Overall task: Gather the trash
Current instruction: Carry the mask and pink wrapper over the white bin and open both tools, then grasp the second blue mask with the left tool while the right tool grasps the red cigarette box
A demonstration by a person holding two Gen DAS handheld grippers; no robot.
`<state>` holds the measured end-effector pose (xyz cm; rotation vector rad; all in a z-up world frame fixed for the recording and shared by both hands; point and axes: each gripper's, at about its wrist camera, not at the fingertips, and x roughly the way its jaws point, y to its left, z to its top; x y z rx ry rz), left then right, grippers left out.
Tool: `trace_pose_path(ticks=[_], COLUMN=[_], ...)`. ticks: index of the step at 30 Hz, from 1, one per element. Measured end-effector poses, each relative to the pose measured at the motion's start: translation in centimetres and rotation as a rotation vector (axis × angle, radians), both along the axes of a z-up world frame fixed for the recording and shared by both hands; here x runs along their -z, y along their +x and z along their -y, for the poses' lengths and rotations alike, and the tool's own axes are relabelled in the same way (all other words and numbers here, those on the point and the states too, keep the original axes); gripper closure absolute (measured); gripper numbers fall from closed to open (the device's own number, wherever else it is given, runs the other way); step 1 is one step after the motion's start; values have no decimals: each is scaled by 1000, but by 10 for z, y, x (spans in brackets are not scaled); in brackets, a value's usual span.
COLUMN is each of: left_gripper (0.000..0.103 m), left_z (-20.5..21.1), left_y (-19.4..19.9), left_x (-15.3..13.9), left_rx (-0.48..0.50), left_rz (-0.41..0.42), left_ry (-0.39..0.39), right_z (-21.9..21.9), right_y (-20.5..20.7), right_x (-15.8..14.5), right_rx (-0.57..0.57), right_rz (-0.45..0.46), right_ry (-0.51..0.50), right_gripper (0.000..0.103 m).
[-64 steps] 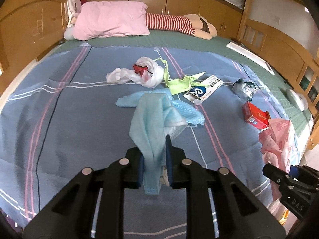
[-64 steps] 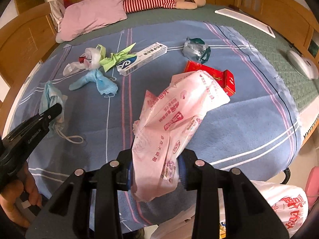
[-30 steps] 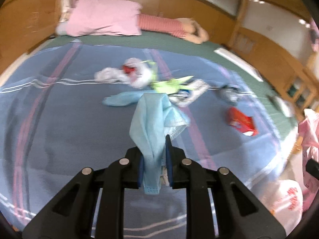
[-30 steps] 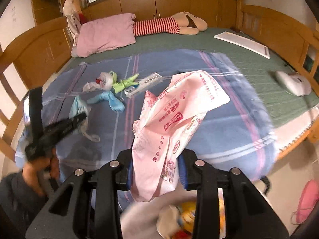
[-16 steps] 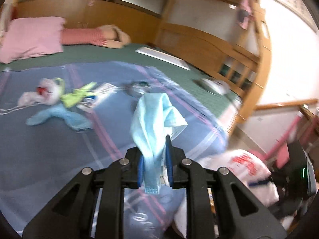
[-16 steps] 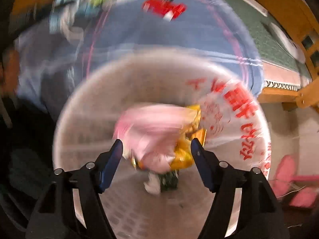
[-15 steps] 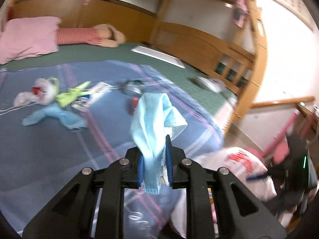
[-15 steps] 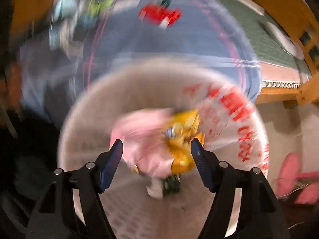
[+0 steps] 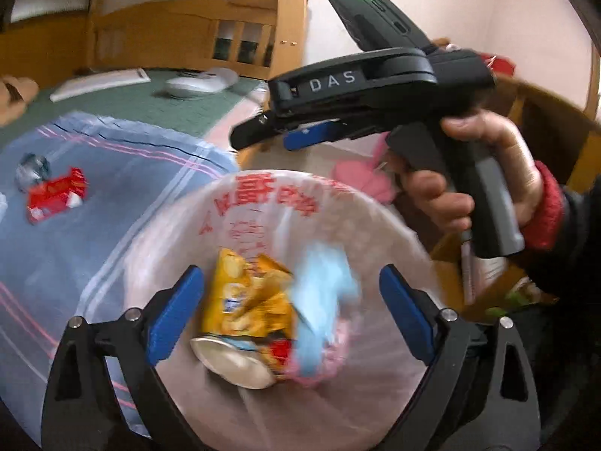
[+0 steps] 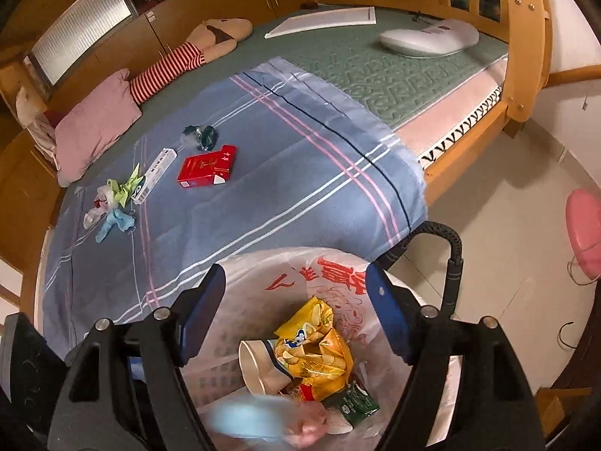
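Both grippers are hovering over the bin (image 9: 240, 203), tilted downward, fingers spread wide, having just been opening, nothing between them. The left gripper (image 9: 291, 315) is letting the blue mask (image 9: 323, 300) fall in. Farther off, at eleven o'clock on the bed (image 10: 285, 173), the red box (image 10: 206, 167) and more scraps (image 10: 112, 203) are still waiting.

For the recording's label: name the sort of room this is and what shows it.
Most likely a bedroom. A wooden-framed bed fills the view, with a pink pillow and a striped stuffed doll at its head. A lined waste bin stands beside it.
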<state>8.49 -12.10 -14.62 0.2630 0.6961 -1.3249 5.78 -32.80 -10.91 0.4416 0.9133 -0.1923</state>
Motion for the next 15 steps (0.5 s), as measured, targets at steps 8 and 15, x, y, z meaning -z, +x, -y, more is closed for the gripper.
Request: trace_pose_path(ticks=[8, 15], left_gripper=[8, 8], left_z=[-82, -172], left_y=[95, 135], left_x=[-10, 3], left_rx=[-647, -1417], left_rz=[-119, -83], left_ry=[-121, 70], right_z=[-13, -66], right_y=[23, 77], right_x=[5, 15], right_rx=[-26, -180], right_rz=[-4, -19], right_ry=[-3, 19], right_gripper=[27, 27])
